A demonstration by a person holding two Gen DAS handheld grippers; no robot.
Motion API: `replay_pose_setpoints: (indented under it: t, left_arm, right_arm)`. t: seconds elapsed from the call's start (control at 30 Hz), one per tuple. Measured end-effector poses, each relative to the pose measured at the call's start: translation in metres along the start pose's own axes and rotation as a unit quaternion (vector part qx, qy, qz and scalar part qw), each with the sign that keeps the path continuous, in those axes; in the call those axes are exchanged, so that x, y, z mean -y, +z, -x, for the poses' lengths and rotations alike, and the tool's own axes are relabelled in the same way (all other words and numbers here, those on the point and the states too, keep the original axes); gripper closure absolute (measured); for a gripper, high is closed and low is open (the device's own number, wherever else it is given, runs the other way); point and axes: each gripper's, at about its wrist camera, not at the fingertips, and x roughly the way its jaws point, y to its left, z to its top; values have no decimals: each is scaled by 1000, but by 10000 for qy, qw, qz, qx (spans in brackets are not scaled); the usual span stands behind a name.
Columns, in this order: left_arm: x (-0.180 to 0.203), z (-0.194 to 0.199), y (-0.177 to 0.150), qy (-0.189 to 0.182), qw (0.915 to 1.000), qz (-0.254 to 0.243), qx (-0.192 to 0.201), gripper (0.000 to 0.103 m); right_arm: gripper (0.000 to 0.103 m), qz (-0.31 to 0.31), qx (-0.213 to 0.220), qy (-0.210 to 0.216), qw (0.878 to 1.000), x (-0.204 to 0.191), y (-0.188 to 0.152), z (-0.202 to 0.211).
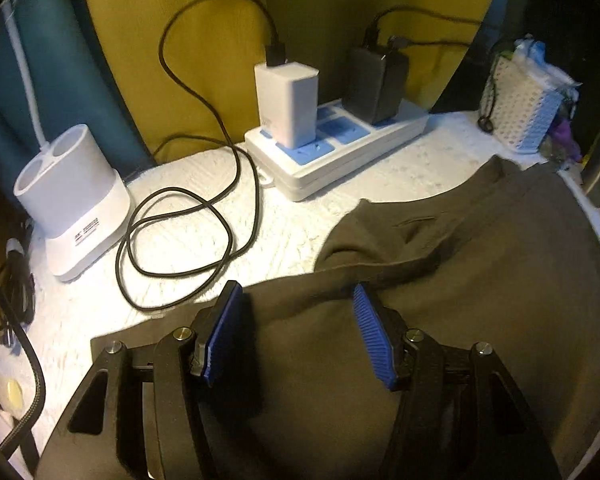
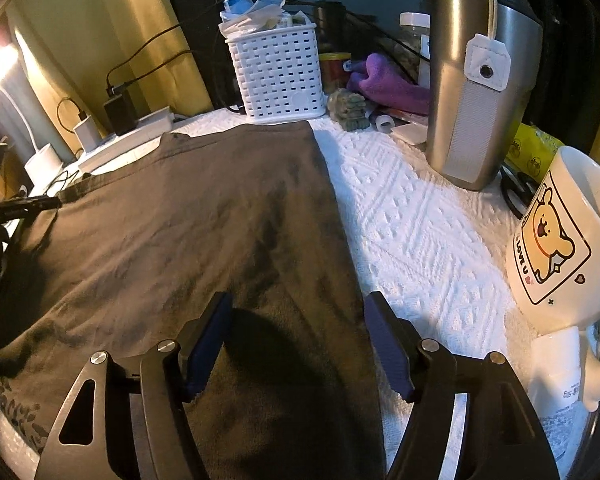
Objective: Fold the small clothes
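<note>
A: Starting at the left edge of the left wrist view, what stands there?

B: A white plastic lamp base with two round cups (image 1: 70,196) on the white textured table cover (image 1: 300,220). Next to it lies a looped black cable (image 1: 180,236), running up to a white charger block (image 1: 286,104) plugged into a white-and-blue power strip (image 1: 336,148). A black adapter (image 1: 376,84) sits in the same strip, and a white perforated plastic basket (image 1: 516,108) stands far right.

A: And the garment?

B: The dark olive-brown cloth garment (image 1: 460,264) lies on the cover, filling the lower right of that view. The left gripper (image 1: 298,300) hangs over its near edge, its blue ribbed pads (image 1: 224,332) standing apart at a middling width with cloth beneath them; whether they pinch any of it, I cannot tell.

A: The right wrist view?

B: The same garment (image 2: 188,220) is spread mostly flat, its far edge close to the basket (image 2: 278,76). The right gripper (image 2: 298,304) is above its near right edge, jaws spread wide and gripping nothing. Right of the cloth comes bare cover (image 2: 412,216), then a tall brushed-steel tumbler with a white strap (image 2: 476,92), and a white ceramic mug with a yellow bear print (image 2: 560,236).
</note>
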Motion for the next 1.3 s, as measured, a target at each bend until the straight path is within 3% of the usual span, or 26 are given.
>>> replay_pose_setpoints:
  t: [0.47, 0.77, 1.1, 1.3]
  left_arm:
    - [28, 72, -46, -503, 9975, -157, 476, 45]
    - [46, 101, -85, -792, 9954, -126, 527, 45]
    - [53, 123, -128, -815, 9955, 158, 465, 45]
    - [58, 126, -138, -572, 9977, -7, 371, 45]
  right_arm:
    - [31, -27, 165, -369, 9992, -11, -21, 42]
    - [31, 81, 251, -405, 9988, -25, -44, 72]
    - [30, 30, 190, -295, 9994, -27, -78, 85]
    - [30, -125, 105, -306, 9994, -17, -99, 89]
